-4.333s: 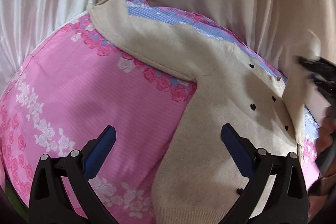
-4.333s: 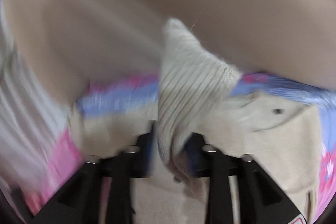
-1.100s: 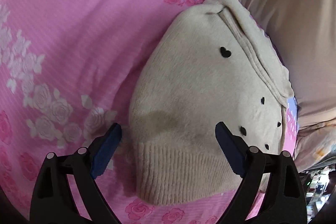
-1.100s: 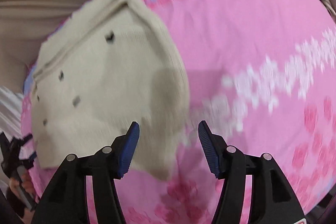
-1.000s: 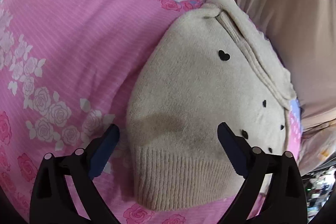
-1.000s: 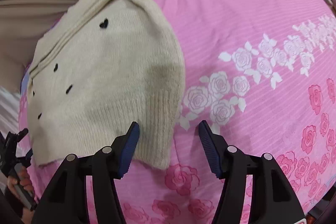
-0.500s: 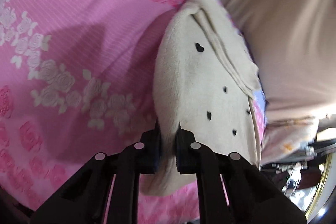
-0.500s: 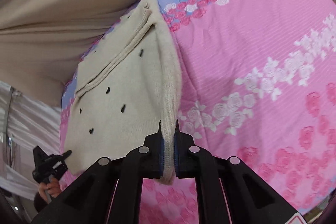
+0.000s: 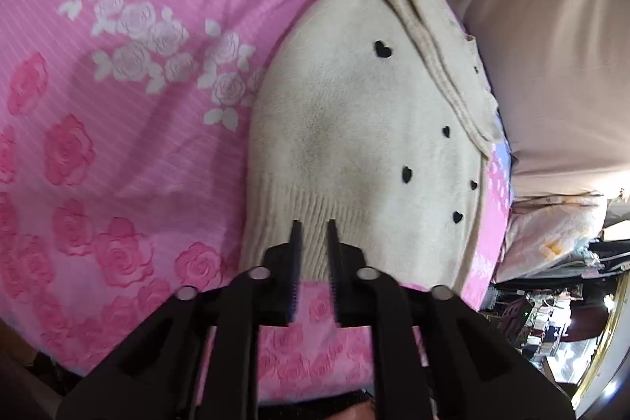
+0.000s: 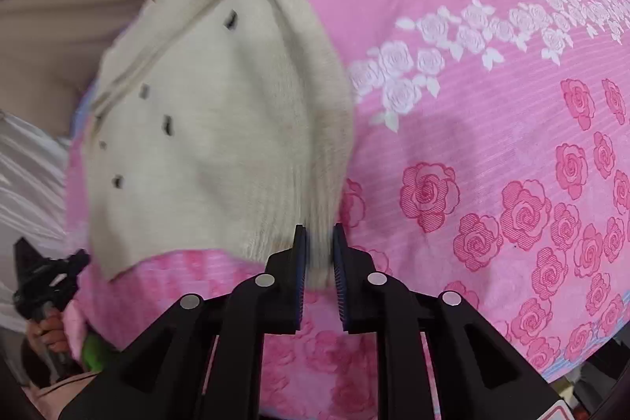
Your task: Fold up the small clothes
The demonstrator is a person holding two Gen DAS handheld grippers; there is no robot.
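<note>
Both grippers are at the ribbed hem of the sweater (image 9: 354,128), which lies folded on the bed (image 9: 118,128) near its far edge, collar end toward the beige curtain (image 9: 551,38). My left gripper (image 9: 313,229) has its fingers nearly closed over the hem, with a narrow gap between them; I cannot tell whether they pinch the knit. My right gripper (image 10: 319,233) has its fingers clenched on the hem's right corner, a strip of knit showing between the blue pads (image 10: 301,262). Black heart buttons (image 9: 382,49) run along the sweater's left side. The pink rose sheet (image 10: 492,144) spreads to the right.
</note>
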